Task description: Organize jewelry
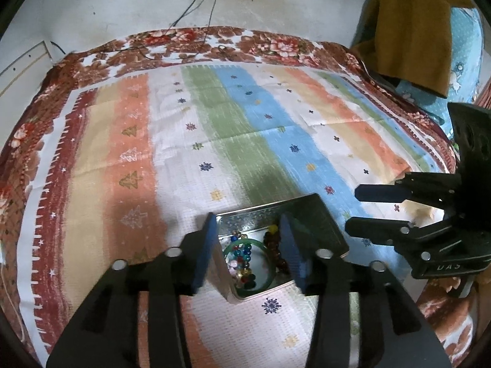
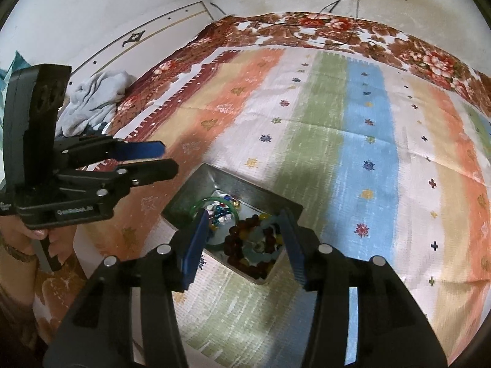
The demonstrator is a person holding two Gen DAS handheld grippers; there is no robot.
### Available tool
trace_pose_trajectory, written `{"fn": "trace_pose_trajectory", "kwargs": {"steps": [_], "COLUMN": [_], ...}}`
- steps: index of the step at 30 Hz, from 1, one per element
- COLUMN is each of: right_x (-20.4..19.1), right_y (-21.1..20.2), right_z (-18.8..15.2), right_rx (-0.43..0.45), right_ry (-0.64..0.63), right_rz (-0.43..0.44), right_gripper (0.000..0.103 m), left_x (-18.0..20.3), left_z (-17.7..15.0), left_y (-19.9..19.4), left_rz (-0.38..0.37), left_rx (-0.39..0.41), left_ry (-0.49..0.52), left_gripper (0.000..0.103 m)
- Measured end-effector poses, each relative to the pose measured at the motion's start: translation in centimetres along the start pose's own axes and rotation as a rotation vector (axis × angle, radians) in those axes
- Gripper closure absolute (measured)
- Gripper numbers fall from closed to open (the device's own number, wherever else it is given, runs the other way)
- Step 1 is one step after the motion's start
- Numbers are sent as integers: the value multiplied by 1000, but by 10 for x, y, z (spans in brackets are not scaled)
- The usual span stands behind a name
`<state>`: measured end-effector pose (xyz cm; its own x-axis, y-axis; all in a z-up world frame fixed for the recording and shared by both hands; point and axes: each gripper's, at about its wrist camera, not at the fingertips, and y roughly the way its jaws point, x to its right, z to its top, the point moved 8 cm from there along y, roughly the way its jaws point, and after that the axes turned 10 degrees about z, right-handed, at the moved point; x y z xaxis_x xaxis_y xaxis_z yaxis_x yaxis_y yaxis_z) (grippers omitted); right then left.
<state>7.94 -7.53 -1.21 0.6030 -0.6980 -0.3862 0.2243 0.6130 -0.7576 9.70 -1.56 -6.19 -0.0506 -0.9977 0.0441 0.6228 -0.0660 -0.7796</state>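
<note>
On striped cloth (image 1: 190, 141), open tin (image 1: 245, 217).

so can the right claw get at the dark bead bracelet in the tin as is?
Probably yes. The right claw is open, hanging over the tin with the dark bead bracelet between its fingers. The tin is open-topped and the left claw sits off to the side.

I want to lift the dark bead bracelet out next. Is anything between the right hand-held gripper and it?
Nothing visible blocks it. The right hand-held gripper is open, above the open metal tin, and the dark bead bracelet lies uncovered between its fingers. The green bangle lies to one side; the left hand-held gripper is off to the left.
</note>
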Motion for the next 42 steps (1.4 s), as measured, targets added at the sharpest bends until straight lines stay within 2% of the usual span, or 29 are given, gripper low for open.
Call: {"fn": "trace_pose_trajectory", "kwargs": {"steps": [2,5,6,8,11,14,17,25,28,42], "right_x": [1,0,-1,-1,-2,2,5,5,5,2], "right_y": [-2,-5,-7,-9,-13,-15,-19,-30,-34,-31], "right_z": [-3,-7,-8,-9,-12,-17,-19,-24,-27,-36], "right_rx": [3,7,10,19,32,33,42,86,106,89], "right_ry": [3,-4,-3,-2,-6,4,18,24,18,-20], "right_rz": [-5,-9,-10,-14,-20,-29,-32,-31,-35,-65], "right_gripper": [45,42,39,31,23,20,14,5,5,5], "left_x": [0,-1,-1,-1,-1,-1,-1,-2,-2,4], "left_z": [-2,-7,-8,-11,-16,-21,-26,-39,-41,-40], "left_y": [-1,-2,-1,-2,-3,-6,-8,-12,-16,-21], "left_rz": [-1,10,11,14,15,18,24,68,73,91], "left_rx": [0,-3,-5,-9,-11,-12,-12,1,15,58], "left_ry": [1,1,1,3,6,6,7,22,26,28], "left_gripper": [45,35,33,24,19,15,9,6,6,6]}}
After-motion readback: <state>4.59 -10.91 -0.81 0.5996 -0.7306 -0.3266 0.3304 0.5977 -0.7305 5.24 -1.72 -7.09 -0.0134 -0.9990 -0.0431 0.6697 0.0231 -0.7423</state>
